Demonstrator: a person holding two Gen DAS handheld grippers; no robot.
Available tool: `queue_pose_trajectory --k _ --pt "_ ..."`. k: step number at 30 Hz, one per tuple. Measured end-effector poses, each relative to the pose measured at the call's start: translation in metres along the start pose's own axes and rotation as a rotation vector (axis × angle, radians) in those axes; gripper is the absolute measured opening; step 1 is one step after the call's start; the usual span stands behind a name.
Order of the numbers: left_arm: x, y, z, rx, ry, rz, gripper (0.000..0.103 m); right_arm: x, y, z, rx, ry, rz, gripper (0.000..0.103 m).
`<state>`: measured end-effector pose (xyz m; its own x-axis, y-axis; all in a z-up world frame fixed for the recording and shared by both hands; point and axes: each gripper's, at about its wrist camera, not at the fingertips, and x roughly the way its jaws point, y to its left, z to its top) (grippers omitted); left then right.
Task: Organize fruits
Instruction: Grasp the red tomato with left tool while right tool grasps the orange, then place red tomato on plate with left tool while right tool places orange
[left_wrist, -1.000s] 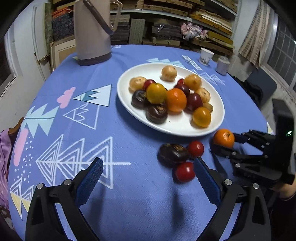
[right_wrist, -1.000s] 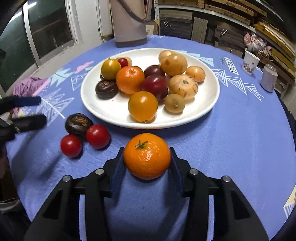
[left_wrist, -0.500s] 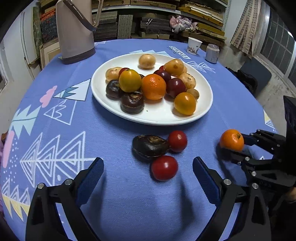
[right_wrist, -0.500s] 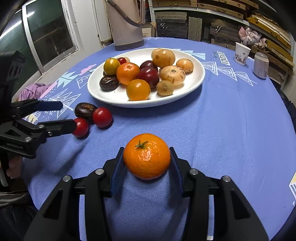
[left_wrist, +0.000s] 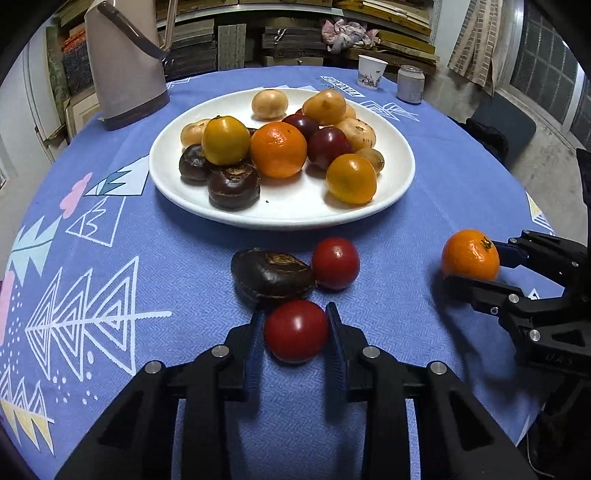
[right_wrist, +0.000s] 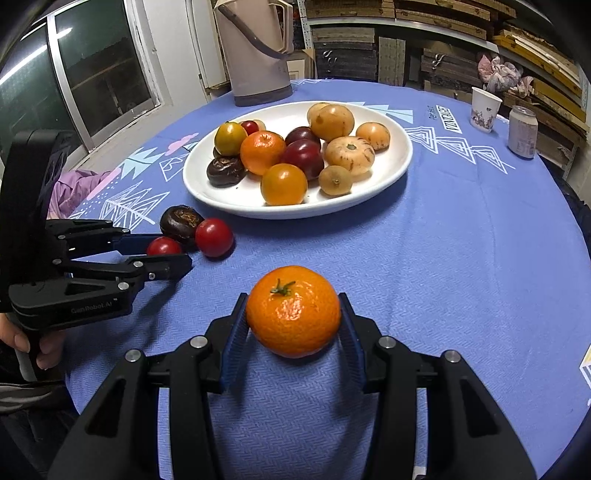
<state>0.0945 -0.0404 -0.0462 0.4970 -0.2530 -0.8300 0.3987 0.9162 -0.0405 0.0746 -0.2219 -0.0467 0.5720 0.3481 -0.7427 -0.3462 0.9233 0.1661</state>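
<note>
**Tongs on tomato and tangerine, short of the plate**

Near red tomato (left_wrist: 296, 331) lay on the blue-clothed surface (left_wrist: 177, 266), between the blue pads of the left tongs (left_wrist: 295, 334). Jaws were closing, narrow; both pads looked to be against the tomato's sides. Tomato was at cloth level.

Just beyond it: a dark brown fruit (left_wrist: 272, 277) and a second red tomato (left_wrist: 335, 263), touching each other, both loose on the cloth, the dark fruit just ahead of the left tongs' tips.

Right tongs (right_wrist: 293, 325) were partly open and clamped on a tangerine (right_wrist: 293, 311), stem up, one pad on each side. In the left wrist view the tangerine cast a shadow on the cloth; whether it touched the cloth I could not tell.

White plate (left_wrist: 400, 184) sat farther back, heaped with orange, yellow, dark red, tan and brown fruit. Behind it: a beige jug (left_wrist: 123, 70), a paper cup (left_wrist: 371, 71), a can (left_wrist: 410, 84). A hand (right_wrist: 35, 345) gripped the left tongs' handle.
</note>
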Motion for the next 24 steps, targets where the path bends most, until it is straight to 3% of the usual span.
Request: queue_pose_trajectory --k 7,24 --pt "-0.007 0.005 0.001 -0.029 0.008 -0.019 0.032 -0.006 0.002 0.001 -0.005 -0.008 0.001 0.045" --pt "-0.043 0.004 0.006 -0.018 -0.068 0.0 0.032 -0.034 0.003 0.006 0.003 -0.068 0.02 0.045"
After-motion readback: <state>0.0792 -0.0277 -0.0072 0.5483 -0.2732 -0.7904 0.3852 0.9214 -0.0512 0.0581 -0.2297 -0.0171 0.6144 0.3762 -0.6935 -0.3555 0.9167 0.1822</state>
